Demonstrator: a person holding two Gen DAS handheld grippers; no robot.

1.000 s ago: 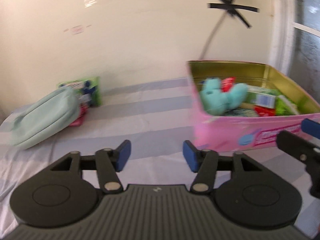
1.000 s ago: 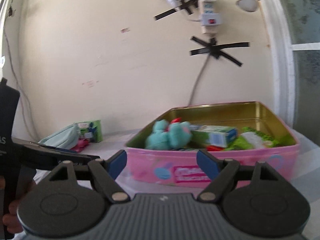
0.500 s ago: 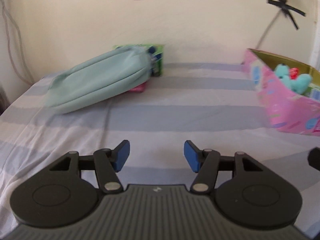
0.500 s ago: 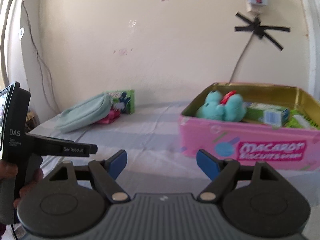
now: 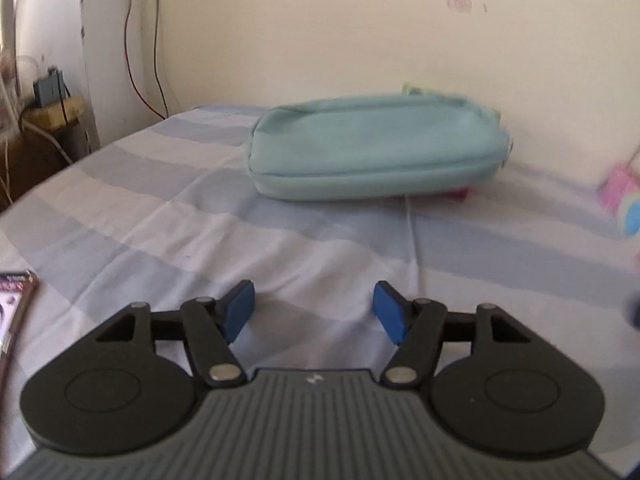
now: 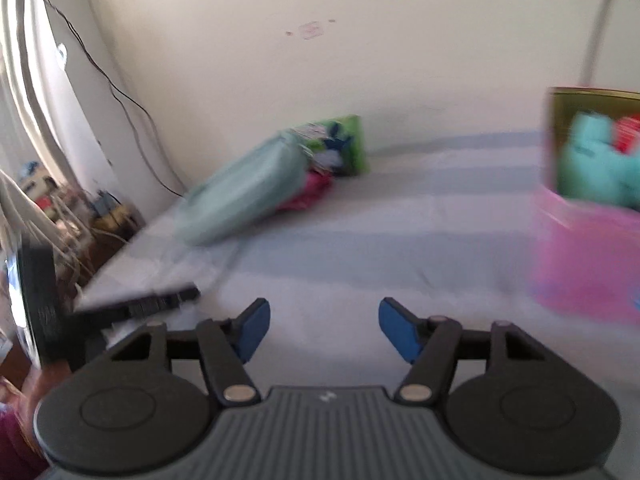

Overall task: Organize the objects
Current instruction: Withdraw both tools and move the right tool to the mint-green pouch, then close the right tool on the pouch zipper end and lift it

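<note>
Along the striped bedsheet [image 5: 168, 216], left edge to right edge: an inventory of what lies before my two grippers.

Change: both of my views have swung leftward since a second ago; the tin that filled them then now sits at the right margin, and the pouch is centred ahead of my left hand. I judge the pouch pile is the next thing to sort.

Card packet [image 5: 16, 300]: near left edge of the bed, flat, glossy, dark-rimmed; print too blurred to read.

Left gripper [image 5: 314, 312]: blue pads wide apart, nothing between them, hovering over bare sheet, well short of the pouch.

Pouch [image 5: 372, 156]: pale mint, soft fabric, long and rounded with a seam line round its side; lies toward the far edge by the wall, propped on the things behind it.

Pink item [image 6: 308, 192]: crumpled, magenta, wedged under the pouch's right end.

Green pack [image 6: 340, 144]: boxy, printed, glossy, leaning at the wall, touching the pouch.

Right gripper [image 6: 324, 330]: pads spread wide, empty, over the middle of the sheet.

Tin [image 6: 588, 264]: pink outside, gold metal inside, rectangular, at the right edge.

Plush toy [image 6: 592, 160]: teal, fuzzy, already inside the tin.

Bedsheet texture: thin cotton, blue and white bands, creased.
</note>
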